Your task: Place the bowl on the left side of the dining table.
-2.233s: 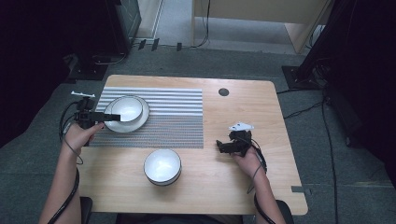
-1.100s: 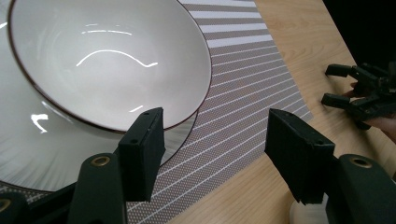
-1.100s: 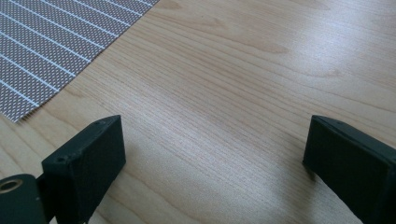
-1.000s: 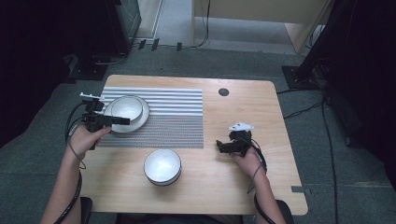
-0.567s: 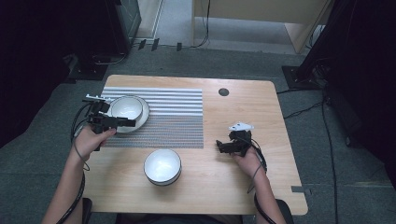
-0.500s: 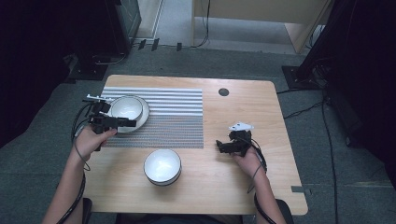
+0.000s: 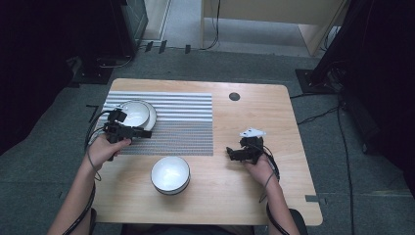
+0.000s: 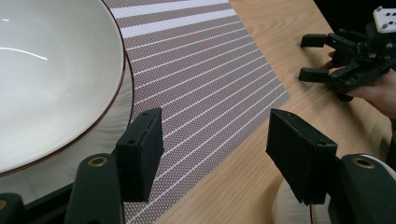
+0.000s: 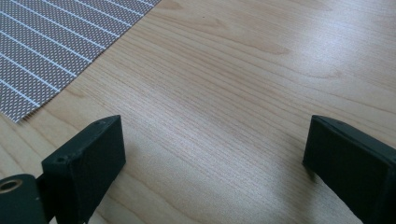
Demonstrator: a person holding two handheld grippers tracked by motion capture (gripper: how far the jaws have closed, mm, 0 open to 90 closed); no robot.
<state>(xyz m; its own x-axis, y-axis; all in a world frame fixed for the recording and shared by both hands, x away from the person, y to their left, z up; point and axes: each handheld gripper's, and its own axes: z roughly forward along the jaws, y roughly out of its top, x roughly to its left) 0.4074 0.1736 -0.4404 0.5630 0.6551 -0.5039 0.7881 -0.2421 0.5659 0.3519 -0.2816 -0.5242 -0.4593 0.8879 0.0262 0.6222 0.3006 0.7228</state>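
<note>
left gripper (image 7: 142, 132) hangs just beside the bowl (image 7: 133, 112) on the striped mat (image 7: 186, 122), jaws apart and holding nothing; that bowl sits on the mat's far left corner and looks already placed; further right, a second bowl (image 7: 170, 174) waits on the bare table (image 7: 254, 191) near the front edge, probably the next to be moved; right gripper (image 7: 230, 152) rests low over the wood, jaws wide apart, empty; roughly half done, i judge.

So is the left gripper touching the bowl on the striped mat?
Apart. The left gripper view shows the left gripper open, its fingers beside the bowl, with striped mat visible between them.
</note>
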